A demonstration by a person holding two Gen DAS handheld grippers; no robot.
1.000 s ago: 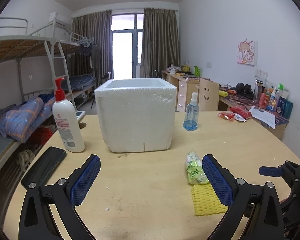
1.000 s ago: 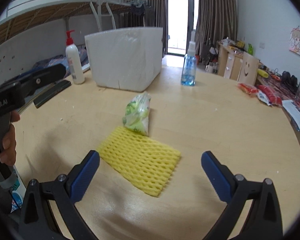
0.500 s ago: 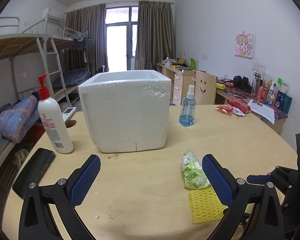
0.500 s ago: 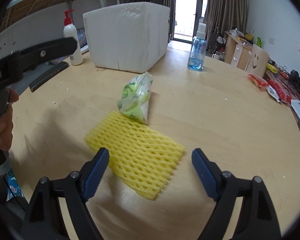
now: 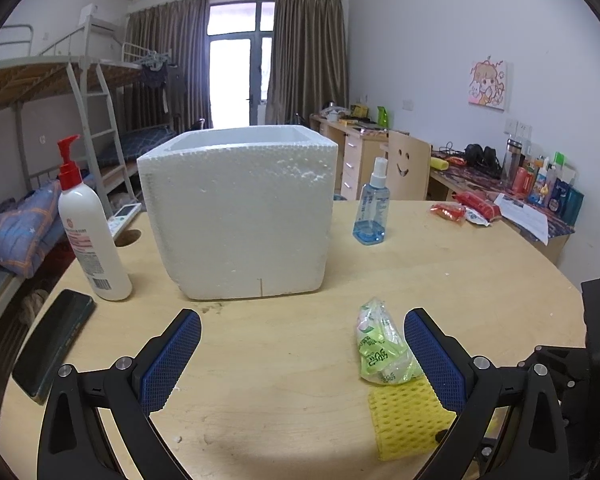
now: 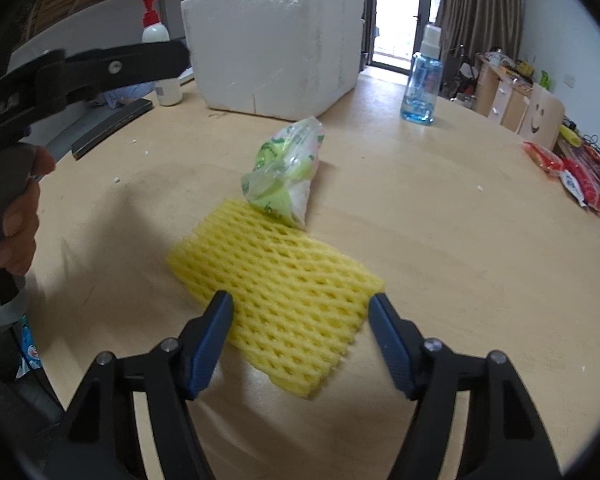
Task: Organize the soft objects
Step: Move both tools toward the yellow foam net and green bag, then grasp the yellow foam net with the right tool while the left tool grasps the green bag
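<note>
A yellow foam net [image 6: 284, 300] lies flat on the round wooden table [image 6: 460, 208], with a green-and-clear plastic packet [image 6: 286, 170] resting on its far edge. My right gripper [image 6: 300, 304] is open, low over the net's near end, one finger at each side. My left gripper [image 5: 302, 320] is open and empty, facing a white foam box [image 5: 240, 216]; the packet [image 5: 380, 344] and net [image 5: 408, 416] lie beside its right finger. The left gripper's arm [image 6: 80, 72] shows at left in the right wrist view.
A red-pump lotion bottle [image 5: 90, 224] and a dark phone [image 5: 52, 344] are left of the box. A blue spray bottle [image 5: 370, 204] stands right of it. Red snack packets [image 5: 464, 208] lie at the far right edge. Bunk bed and desks stand beyond.
My right gripper has come forward and down onto the yellow net, and its jaws have narrowed. My left gripper has moved closer to the foam box.
</note>
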